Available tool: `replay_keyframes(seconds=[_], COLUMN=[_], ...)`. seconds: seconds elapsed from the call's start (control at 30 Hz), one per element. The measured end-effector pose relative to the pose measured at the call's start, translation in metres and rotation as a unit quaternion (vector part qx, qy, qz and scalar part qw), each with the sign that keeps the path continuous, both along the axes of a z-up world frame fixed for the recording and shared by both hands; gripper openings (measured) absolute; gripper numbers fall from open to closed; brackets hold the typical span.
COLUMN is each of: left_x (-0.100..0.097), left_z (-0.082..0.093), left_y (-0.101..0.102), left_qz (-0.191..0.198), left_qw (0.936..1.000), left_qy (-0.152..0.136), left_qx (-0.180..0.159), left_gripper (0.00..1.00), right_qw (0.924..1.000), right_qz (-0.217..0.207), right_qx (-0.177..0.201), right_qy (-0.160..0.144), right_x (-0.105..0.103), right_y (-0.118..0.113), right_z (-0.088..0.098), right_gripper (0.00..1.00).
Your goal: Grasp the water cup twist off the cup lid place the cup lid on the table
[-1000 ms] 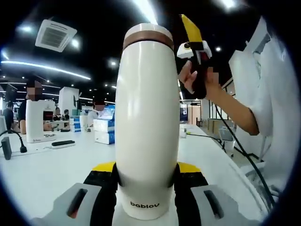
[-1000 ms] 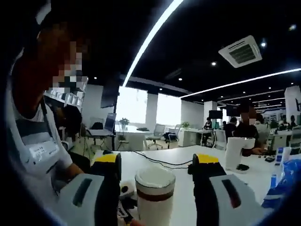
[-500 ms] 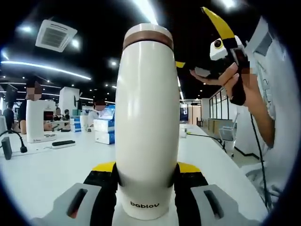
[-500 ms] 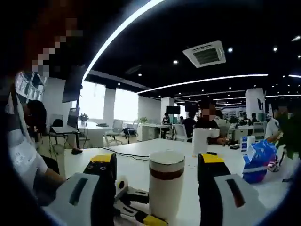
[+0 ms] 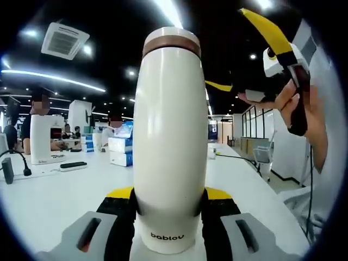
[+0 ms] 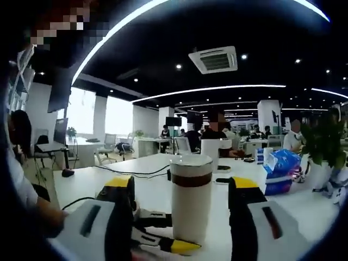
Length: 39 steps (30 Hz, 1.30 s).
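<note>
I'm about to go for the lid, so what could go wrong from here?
The left gripper grips the cup only near its base, so twisting the lid could tip or spin it. The right gripper is open and level with the cup's body, below the lid; closing there would miss the lid.

I see a big white table. The white cup stands on it. Behind the cup lies a black cable. To the right of the cup sits a blue pack, near a green plant.
</note>
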<state>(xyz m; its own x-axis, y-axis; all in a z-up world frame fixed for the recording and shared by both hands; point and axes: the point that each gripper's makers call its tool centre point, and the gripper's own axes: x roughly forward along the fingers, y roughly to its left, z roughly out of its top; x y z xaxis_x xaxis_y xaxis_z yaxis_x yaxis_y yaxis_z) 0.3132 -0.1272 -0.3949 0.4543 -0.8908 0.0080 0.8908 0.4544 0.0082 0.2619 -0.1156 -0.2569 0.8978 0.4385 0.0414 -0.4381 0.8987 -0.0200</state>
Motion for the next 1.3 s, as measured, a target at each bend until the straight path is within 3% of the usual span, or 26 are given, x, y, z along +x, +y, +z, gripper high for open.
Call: replay_keyframes(seconds=[0.2,0.4,0.77,0.93,1.07,1.3], left_x=[0.000,-0.002,0.000,0.000,0.000,0.001], left_z=[0.000,0.000,0.000,0.000,0.001,0.001], left_y=[0.000,-0.001,0.000,0.001,0.001,0.002], left_qz=[0.000,0.000,-0.001,-0.001,-0.001,-0.001], left_qw=[1.0000,1.0000,1.0000,1.0000,1.0000,1.0000], left_qy=[0.000,0.000,0.000,-0.001,-0.001,0.000], left_qx=[0.000,0.000,0.001,0.001,0.001,0.000], left_gripper=[0.48,0.48,0.48,0.48,0.48,0.48], right_qw=[0.9999,0.9994,0.9997,0.9997,0.9993,0.9997], right_qz=[-0.007,-0.012,-0.018,-0.013,-0.015,0.008], right_qx=[-0.007,-0.015,0.005,-0.015,-0.031,-0.025], right_qy=[-0.014,-0.027,-0.013,-0.013,-0.011,0.002], right_x=[0.028,0.042,0.052,0.051,0.053,0.055], right_y=[0.006,0.008,0.004,0.011,0.011,0.011], right_z=[0.010,0.018,0.016,0.014,0.013,0.014], right_gripper=[0.75,0.74,0.67,0.62,0.51,0.47])
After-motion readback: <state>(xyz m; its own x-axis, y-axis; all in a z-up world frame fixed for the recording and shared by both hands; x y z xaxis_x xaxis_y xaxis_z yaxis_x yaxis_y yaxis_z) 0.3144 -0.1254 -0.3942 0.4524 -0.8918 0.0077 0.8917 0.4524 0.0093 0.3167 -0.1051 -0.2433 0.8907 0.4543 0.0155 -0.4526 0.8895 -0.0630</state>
